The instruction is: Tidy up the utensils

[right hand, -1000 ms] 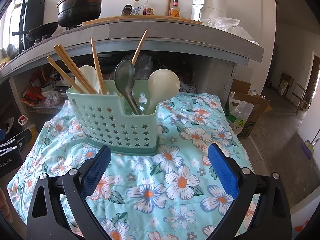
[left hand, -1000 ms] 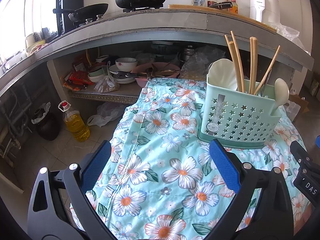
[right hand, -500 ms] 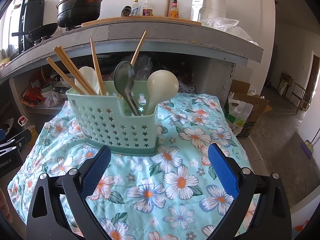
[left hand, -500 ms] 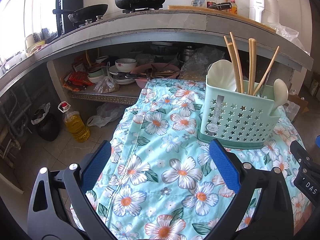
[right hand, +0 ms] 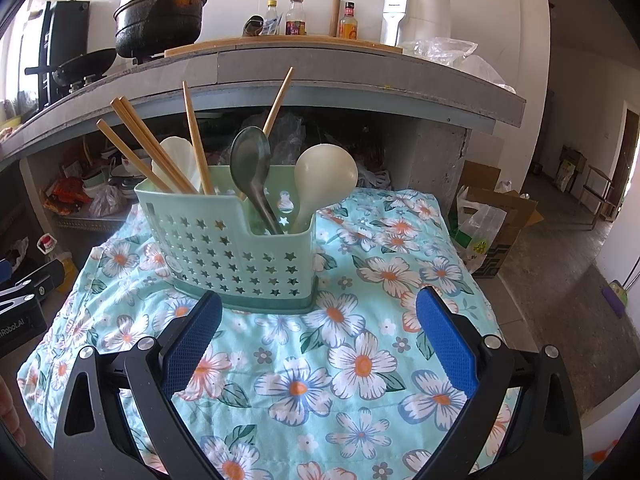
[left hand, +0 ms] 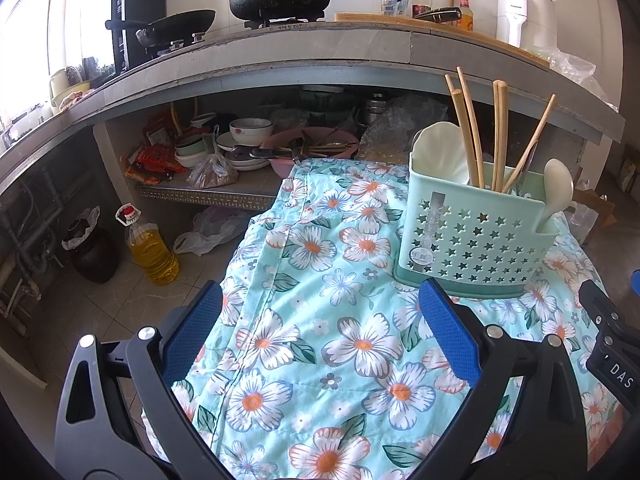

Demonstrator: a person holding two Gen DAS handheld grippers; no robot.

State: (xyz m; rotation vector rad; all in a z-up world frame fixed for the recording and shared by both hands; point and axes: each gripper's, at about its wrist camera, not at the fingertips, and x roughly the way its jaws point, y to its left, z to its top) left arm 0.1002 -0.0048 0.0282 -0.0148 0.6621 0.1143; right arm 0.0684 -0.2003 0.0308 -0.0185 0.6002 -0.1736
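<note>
One green utensil caddy (right hand: 236, 248) holding five wooden chopsticks (right hand: 196, 144), three spoons (right hand: 250, 164) — two white, one dark; two open blue-padded grippers (left hand: 320, 332)

Both views bright w/ daylight; strongest from window (left hand: 24, 52) at far left, blown out to white. Shelf under concrete counter (left hand: 320, 52) sits in shade, detail murky. Floral cloth (left hand: 320, 320) evenly lit, soft shadows only. Heavy fisheye: counter edge bows, corners vignette to black. Focus sharp centre, slight softness and colour fringing toward rims. No motion blur.
</note>
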